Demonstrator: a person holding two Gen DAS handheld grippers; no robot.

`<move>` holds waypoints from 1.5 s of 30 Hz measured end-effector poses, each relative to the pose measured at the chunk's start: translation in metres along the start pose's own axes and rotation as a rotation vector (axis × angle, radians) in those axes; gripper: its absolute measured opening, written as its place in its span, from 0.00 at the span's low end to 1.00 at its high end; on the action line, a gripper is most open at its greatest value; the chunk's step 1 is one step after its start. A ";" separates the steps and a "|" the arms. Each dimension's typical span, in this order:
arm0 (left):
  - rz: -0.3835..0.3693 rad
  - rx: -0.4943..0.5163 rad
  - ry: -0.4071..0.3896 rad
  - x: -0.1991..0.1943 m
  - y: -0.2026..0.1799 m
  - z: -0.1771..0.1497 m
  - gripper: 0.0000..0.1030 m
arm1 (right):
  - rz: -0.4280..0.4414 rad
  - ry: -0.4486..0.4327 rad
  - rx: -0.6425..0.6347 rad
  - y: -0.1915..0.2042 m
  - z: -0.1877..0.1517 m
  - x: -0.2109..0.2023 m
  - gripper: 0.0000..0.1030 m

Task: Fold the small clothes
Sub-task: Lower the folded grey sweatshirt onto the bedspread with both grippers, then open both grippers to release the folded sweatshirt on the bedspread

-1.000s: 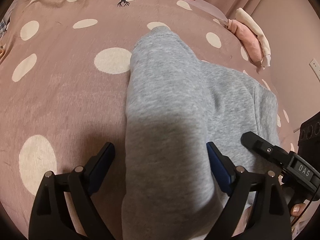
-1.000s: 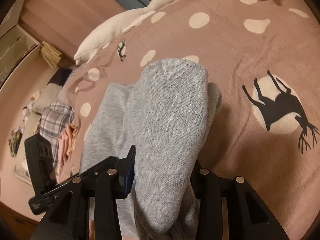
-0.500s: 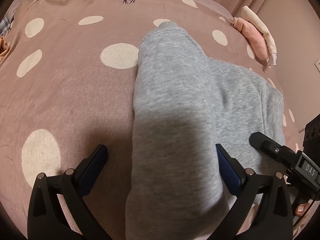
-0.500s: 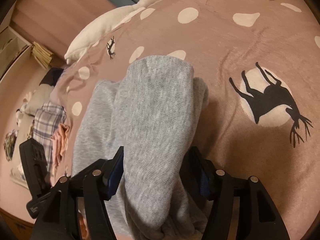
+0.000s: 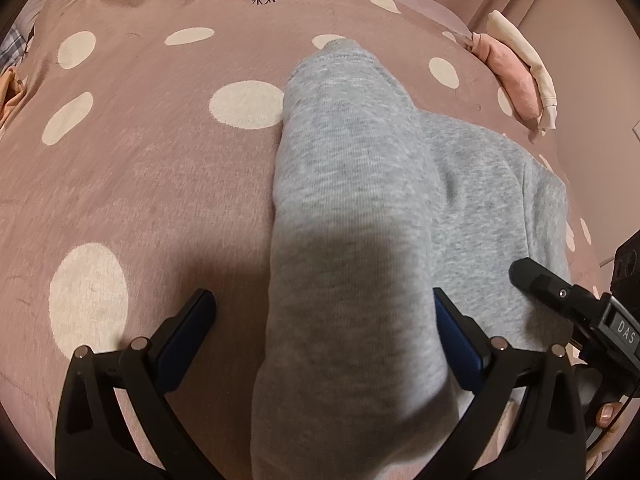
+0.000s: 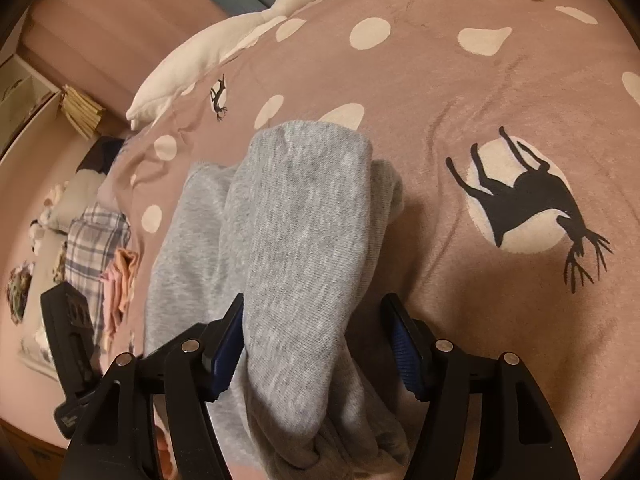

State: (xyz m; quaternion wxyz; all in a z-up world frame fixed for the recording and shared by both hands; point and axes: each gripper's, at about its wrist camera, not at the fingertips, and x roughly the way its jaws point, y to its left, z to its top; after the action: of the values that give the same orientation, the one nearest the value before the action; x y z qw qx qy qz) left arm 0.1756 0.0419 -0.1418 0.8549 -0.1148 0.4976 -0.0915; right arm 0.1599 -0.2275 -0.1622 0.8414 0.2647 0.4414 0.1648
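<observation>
Grey garment (image 5: 352,208) lies folded on the spotted bedspread (image 5: 140,184); both grippers' fingers spread wide around it.

**Where things lie on the bed**

The sweatpants (image 5: 472,184) lie on the bed (image 5: 160,184), one folded part draped toward me between the fingers of my left hand-held gripper (image 5: 324,320). My right hand-held gripper (image 6: 316,332) straddles another folded part. Behind the sweatpants, at the bed's far edge, lies the goose toy (image 6: 224,44). A folded pile of clothes (image 5: 516,76) sits at the far right in the left view. A second heap of clothes (image 6: 96,240) lies left of the sweatpants in the right view.
</observation>
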 end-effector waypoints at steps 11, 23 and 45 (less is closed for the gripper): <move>0.027 0.024 -0.012 -0.008 -0.001 -0.009 1.00 | 0.003 -0.016 0.009 -0.001 -0.002 -0.006 0.65; 0.072 0.057 -0.022 -0.015 -0.004 -0.016 1.00 | 0.007 -0.022 0.011 -0.004 -0.003 -0.012 0.65; 0.107 0.081 -0.025 -0.026 -0.008 -0.031 1.00 | 0.001 -0.024 0.002 -0.004 -0.008 -0.021 0.65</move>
State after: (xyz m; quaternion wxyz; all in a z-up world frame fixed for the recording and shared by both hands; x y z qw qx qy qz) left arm 0.1354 0.0379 -0.1327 0.8687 -0.0547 0.4880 -0.0642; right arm 0.1419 -0.2393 -0.1549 0.8463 0.2677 0.4313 0.1619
